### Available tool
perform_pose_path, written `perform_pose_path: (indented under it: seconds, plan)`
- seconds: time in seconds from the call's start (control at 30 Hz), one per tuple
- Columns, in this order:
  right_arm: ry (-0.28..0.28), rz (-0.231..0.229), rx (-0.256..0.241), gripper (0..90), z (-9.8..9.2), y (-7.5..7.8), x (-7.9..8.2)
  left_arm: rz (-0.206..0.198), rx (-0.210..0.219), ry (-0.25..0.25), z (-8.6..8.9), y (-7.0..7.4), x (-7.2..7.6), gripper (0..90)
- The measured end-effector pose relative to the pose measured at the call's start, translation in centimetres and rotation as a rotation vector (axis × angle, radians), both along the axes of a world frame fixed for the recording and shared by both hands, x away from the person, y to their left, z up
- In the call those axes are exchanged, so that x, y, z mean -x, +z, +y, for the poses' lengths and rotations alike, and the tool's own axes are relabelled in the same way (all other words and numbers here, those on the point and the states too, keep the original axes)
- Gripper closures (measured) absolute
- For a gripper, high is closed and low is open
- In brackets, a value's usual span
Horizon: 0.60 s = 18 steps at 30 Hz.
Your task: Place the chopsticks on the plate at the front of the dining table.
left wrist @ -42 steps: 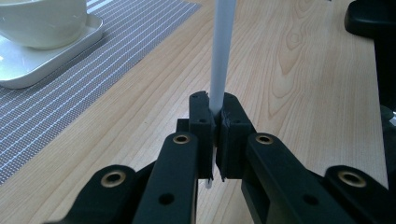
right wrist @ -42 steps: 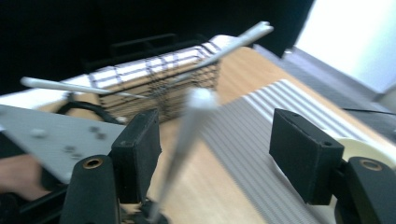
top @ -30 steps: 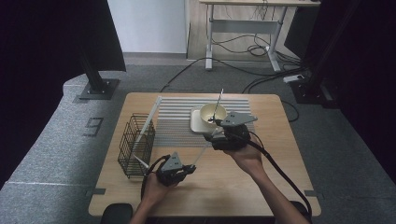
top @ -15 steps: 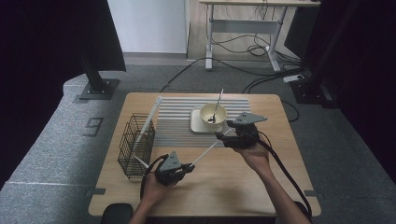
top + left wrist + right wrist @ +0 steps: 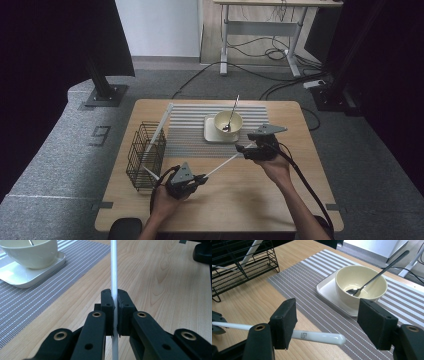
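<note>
A: White chopstick [image 5: 223, 163] in the high view runs from the left gripper [image 5: 196, 179] toward the right gripper [image 5: 241, 149], over bare wood in the front half of the tabletop [image 5: 280, 200]. Front edge and right corner have open room.
B: Obstacles?
A: Wire rack [image 5: 145, 155] sits by the left edge, just beside the left gripper. Striped mat [image 5: 185, 135] lies toward the back edge, carrying a tray [image 5: 211, 134], bowl [image 5: 228, 122] and spoon [image 5: 231, 115].
B: Left gripper view?
A: Jaws clamped tight on the chopstick [image 5: 114, 277], which runs straight ahead. Bowl [image 5: 32, 252] and tray [image 5: 27, 277] off to its left.
B: Right gripper view?
A: Jaws spread wide, gripping nothing. Chopstick [image 5: 317, 337] tip lies between them, close by the left finger [image 5: 284, 322]. Bowl [image 5: 359, 283] with spoon [image 5: 377, 272] ahead, rack [image 5: 239, 265] at far left.
</note>
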State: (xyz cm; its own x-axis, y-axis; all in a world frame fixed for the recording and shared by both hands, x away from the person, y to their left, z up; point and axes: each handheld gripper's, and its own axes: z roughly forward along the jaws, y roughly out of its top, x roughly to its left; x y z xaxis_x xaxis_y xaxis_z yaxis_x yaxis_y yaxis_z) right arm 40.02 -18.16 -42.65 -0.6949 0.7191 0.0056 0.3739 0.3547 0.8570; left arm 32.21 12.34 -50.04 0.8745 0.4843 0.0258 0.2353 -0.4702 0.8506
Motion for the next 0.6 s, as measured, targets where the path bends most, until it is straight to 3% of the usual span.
perform_pose_path:
  seconds: [0.07, 0.1, 0.13, 0.2, 0.3, 0.33, 0.37, 0.6]
  plan:
    - [0.002, -0.013, -0.012, 19.4, -0.2, 0.4, 0.3, 0.005, 0.003, 0.005, 0.1, 0.0, -0.1, 85.2]
    - [0.002, -0.013, -0.012, 19.4, -0.2, 0.4, 0.3, 0.006, 0.004, 0.009, 0.2, 0.0, -0.1, 85.2]
    - [-0.021, -0.008, -0.019, 10.8, -0.4, 0.6, 0.4, 0.008, 0.004, 0.012, 0.3, 0.0, -0.1, 85.2]
    - [-0.033, -0.001, -0.025, 9.8, -0.6, 0.8, 0.5, 0.014, 0.004, 0.021, 0.4, -0.1, -0.2, 85.2]
    - [-0.030, 0.002, -0.031, 0.0, -1.5, 0.8, 1.0, 0.021, 0.003, 0.033, 0.5, -0.1, -0.3, 85.1]
    - [-0.030, 0.002, -0.031, 0.0, -1.5, 0.8, 1.0, 0.023, 0.001, 0.035, 0.5, -0.1, -0.4, 85.1]
    - [-0.039, -0.029, -0.007, 0.0, -2.0, 0.7, 1.5, 0.025, 0.000, 0.038, 0.5, -0.2, -0.4, 85.1]
    - [-0.059, -0.037, 0.005, 0.0, -3.8, -0.3, 2.8, 0.045, -0.017, 0.060, 0.5, -0.3, -0.6, 85.1]
